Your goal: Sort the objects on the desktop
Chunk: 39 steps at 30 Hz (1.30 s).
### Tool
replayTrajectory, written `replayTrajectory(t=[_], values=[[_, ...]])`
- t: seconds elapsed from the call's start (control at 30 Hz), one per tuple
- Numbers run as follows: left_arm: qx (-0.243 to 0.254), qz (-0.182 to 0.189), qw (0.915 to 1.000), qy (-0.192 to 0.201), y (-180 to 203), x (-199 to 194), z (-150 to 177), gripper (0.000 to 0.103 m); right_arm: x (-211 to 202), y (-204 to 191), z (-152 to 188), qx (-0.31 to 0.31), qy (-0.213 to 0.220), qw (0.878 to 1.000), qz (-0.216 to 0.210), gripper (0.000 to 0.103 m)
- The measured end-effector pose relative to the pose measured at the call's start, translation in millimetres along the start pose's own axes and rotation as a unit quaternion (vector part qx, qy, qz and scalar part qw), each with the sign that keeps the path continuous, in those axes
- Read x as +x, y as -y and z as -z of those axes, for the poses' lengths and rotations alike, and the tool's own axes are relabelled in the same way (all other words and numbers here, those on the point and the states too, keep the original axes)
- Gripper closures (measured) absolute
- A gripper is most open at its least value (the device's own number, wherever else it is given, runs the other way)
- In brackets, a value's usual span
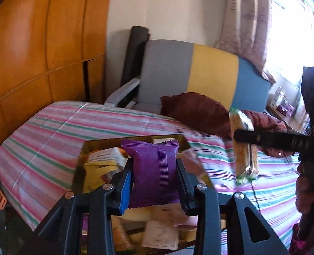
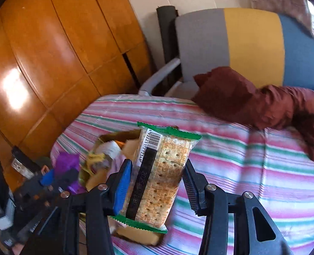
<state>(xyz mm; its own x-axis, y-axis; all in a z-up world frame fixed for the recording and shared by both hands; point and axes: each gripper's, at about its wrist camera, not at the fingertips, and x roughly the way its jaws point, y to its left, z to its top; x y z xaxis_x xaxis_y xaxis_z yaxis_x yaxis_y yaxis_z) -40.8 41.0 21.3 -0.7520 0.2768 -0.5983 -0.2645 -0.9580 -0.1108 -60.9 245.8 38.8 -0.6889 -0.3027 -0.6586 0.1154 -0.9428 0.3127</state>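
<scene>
Snack box [image 1: 83, 148] on striped bedspread [image 1: 40, 140]

Blown-out window [image 1: 293, 31] glare, fisheye-warped edges

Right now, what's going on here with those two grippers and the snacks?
A person is sorting snack packets with a hand-held gripper in each hand. The left gripper clamps a purple packet above a gold tray of mixed snacks on the striped bedspread. The right gripper holds a green-edged cracker pack beside that tray.
</scene>
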Motion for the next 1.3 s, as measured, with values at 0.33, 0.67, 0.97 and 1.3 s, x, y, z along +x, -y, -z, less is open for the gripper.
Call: replayTrajectory(t=[0.33, 0.67, 0.97, 1.3], values=[[-0.064, -0.027, 0.9955, -0.064, -52, 41, 26, 0.043, 82, -13, -26, 0.065, -0.063, 0.992, -0.093, 0.051], [-0.064, -0.049, 0.9952, -0.055, -58, 27, 38, 0.036, 65, -30, -17, 0.014, -0.052, 0.996, -0.066, 0.036], [-0.031, -0.139, 0.9894, -0.031, -29, -2, 23, 0.027, 14, -40, 45, -0.086, -0.017, 0.995, 0.055, 0.027], [0.001, -0.148, 0.989, -0.009, -5, -17, 29, 0.036, -12, -28, 84, -0.065, -0.011, 0.995, 0.072, 0.027]])
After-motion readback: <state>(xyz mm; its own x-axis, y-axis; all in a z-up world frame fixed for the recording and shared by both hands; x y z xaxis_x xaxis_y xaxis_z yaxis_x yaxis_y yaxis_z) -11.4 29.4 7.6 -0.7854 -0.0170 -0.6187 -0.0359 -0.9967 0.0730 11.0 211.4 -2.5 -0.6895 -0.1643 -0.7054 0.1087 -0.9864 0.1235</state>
